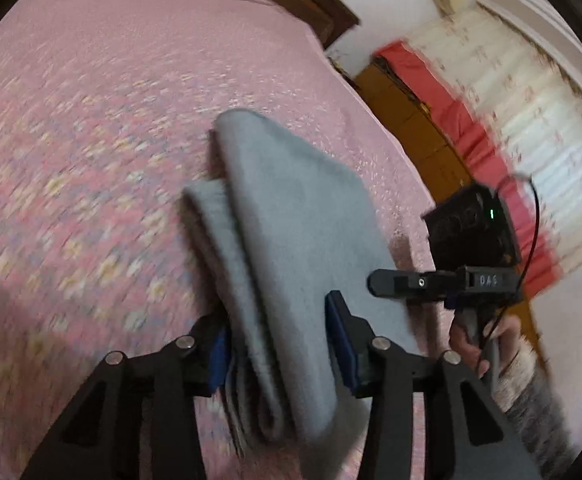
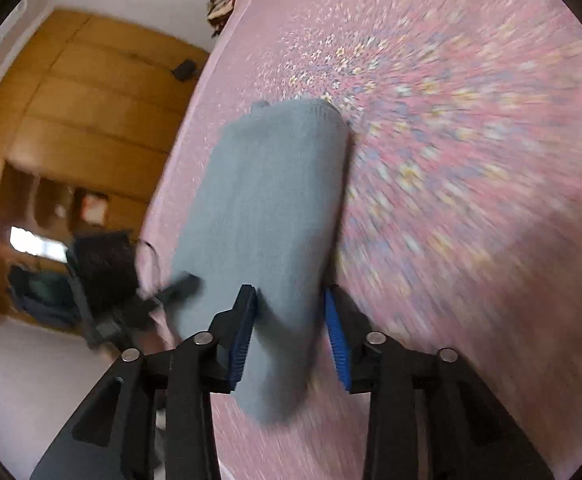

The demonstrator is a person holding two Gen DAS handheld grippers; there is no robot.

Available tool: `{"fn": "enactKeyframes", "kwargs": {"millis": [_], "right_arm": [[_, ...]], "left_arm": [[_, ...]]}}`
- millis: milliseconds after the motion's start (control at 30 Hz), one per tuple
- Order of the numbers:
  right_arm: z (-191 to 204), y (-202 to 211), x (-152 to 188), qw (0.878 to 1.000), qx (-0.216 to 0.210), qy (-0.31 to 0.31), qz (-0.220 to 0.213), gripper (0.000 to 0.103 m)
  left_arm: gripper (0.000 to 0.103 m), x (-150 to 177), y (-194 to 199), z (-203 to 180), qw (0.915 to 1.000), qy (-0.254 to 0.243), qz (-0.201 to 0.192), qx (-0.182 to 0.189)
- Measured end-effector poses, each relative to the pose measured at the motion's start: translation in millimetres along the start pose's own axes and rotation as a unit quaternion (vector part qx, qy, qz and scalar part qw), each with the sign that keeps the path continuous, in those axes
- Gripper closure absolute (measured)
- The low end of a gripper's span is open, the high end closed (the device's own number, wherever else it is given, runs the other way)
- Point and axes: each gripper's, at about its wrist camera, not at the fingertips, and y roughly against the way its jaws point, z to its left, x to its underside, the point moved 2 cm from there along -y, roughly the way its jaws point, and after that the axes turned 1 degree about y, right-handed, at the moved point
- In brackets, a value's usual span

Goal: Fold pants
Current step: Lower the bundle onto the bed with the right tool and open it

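**Across the pink bedspread, both grippers straddle the folded pants**

Across the pink flowered bedspread (image 1: 91, 140) I have the grey pants (image 1: 291, 220) lying as a stacked bundle, several layers thick, its long side running away from me toward the far edge of the bed. I judge the last fold to be laid and the bundle set down here, near the bed's side, so that it rests flat and keeps its shape.

My left gripper (image 1: 279, 340) sits at the near end of the pants with its jaws partly apart; the cloth runs between the blue pads (image 1: 341, 336), and the right one looks clear of the fabric, so I read this as a loosened hold, not a clamp. My right gripper (image 2: 291, 332) straddles its corner of the bundle likewise, jaws part open. There the left pad lies against the cloth and the right one shows a gap. Blur hides finer contact.

A hand (image 1: 487, 344) holds the right tool's handle.
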Motion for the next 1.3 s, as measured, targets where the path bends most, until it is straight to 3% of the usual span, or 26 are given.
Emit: {"fn": "enactKeyframes", "kwargs": {"millis": [100, 167, 267, 333, 367, 433, 467, 500, 567, 667, 867, 967, 1067, 1200, 1233, 1300], "right_arm": [[6.0, 29.0, 22.8, 0.999, 0.039, 0.021, -0.001, 0.065], [17.5, 42.2, 32.5, 0.999, 0.008, 0.028, -0.019, 0.065], [44.9, 45.3, 37.5, 0.996, -0.048, 0.054, -0.052, 0.067], [52.4, 27.3, 38.9, 0.993, -0.088, 0.056, -0.055, 0.067], [50.8, 13.7, 41.3, 0.993, -0.094, 0.054, -0.045, 0.067], [33.5, -19.0, 48.4, 0.996, -0.074, 0.030, -0.025, 0.076], [23.7, -27.5, 49.7, 0.997, -0.077, 0.011, -0.022, 0.096], [8.4, -34.3, 52.2, 0.996, -0.088, -0.017, -0.027, 0.103], [-10.5, -38.8, 55.4, 0.987, -0.144, -0.055, -0.039, 0.103], [-8.0, -39.0, 56.2, 0.988, -0.142, -0.034, -0.045, 0.103], [15.4, -50.0, 66.3, 0.991, -0.108, 0.017, -0.082, 0.103], [27.3, -53.7, 70.2, 0.993, -0.078, 0.029, -0.087, 0.103], [40.3, -52.0, 64.3, 0.994, -0.073, 0.003, -0.083, 0.103], [69.0, -5.0, 39.8, 0.975, -0.112, 0.072, -0.180, 0.100], [71.1, 3.5, 30.6, 0.969, -0.133, 0.067, -0.196, 0.099], [68.4, 9.2, 9.8, 0.969, -0.146, 0.048, -0.191, 0.098]], "left_arm": [[0.054, 5.1, 29.2, -10.5, 0.9999, -0.008, 0.000, -0.008], [0.053, 9.4, 54.5, -28.1, 0.9981, -0.039, -0.036, -0.032], [0.053, 12.5, 68.5, -62.7, 0.9952, -0.069, -0.069, -0.012], [0.053, 14.6, 57.8, -84.6, 0.9925, -0.099, -0.070, -0.017], [0.068, 15.3, 51.1, -88.4, 0.9919, -0.108, -0.064, -0.020], [0.079, 17.2, 26.6, -85.8, 0.9935, -0.101, -0.039, -0.035], [0.079, 19.7, 19.0, -78.0, 0.9938, -0.096, -0.031, -0.048], [0.081, 21.9, 5.5, -69.6, 0.9930, -0.090, -0.024, -0.073], [0.094, 25.5, -15.2, -53.4, 0.9922, -0.080, -0.006, -0.095], [0.094, 32.0, -20.2, -57.0, 0.9889, -0.111, -0.017, -0.098], [0.094, 34.3, -38.6, -66.8, 0.9867, -0.118, -0.026, -0.109], [0.094, 62.7, -27.1, -55.9, 0.9865, -0.121, -0.031, -0.106], [0.094, 78.5, -15.0, -48.3, 0.9855, -0.123, -0.036, -0.111], [0.090, 78.2, 9.3, -62.2, 0.9867, -0.113, -0.065, -0.097], [0.083, 72.0, 15.0, -67.9, 0.9859, -0.122, -0.074, -0.087], [0.079, 57.0, 18.1, -80.3, 0.9822, -0.144, -0.083, -0.087]]}}
